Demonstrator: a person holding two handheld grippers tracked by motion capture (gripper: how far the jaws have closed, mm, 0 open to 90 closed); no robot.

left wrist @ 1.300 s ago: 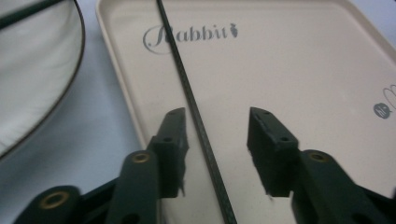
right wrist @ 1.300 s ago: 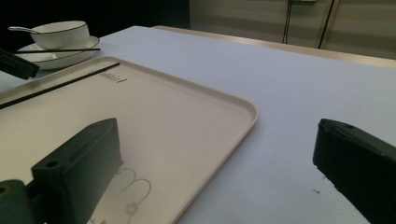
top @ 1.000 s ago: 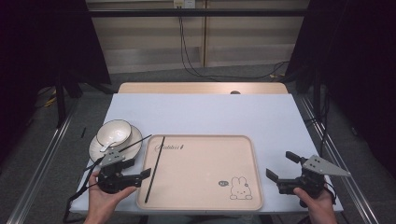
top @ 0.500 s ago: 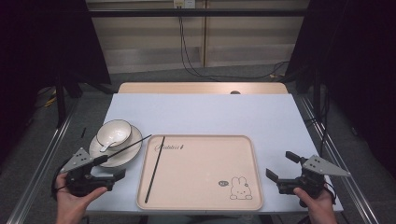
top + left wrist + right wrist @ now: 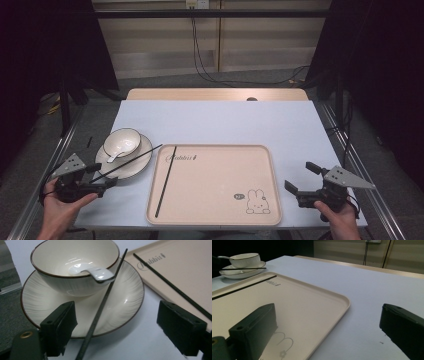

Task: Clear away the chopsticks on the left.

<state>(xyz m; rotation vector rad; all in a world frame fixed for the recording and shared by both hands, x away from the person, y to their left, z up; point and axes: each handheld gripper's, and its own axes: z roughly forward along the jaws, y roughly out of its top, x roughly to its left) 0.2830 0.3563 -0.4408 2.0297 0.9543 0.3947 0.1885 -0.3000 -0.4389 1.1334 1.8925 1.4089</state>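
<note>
Left gripper [image 5: 102, 181]: you hold it at the tabletop's [image 5: 220, 120] near-left corner, jaws spread after just closing a little; a thin black chopstick [image 5: 102, 302] runs between them, pads not pressing it.
Chopstick on plate: it lies slanted across the cream ribbed plate [image 5: 136, 165] by the left edge, beside the cream bowl [image 5: 122, 142] holding a white ceramic spoon [image 5: 87, 270].
Second black chopstick [image 5: 165, 181]: flat along the left side of the beige rabbit-print tray [image 5: 220, 200].
Right gripper [image 5: 300, 179]: near-right corner, jaws spread, empty.

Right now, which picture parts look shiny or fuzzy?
In the left gripper view, the spoon and bowl show bright glare, and the near black jaws look soft. In the right gripper view, the jaws are fuzzy too. The high view has dark sides beyond the table.
</note>
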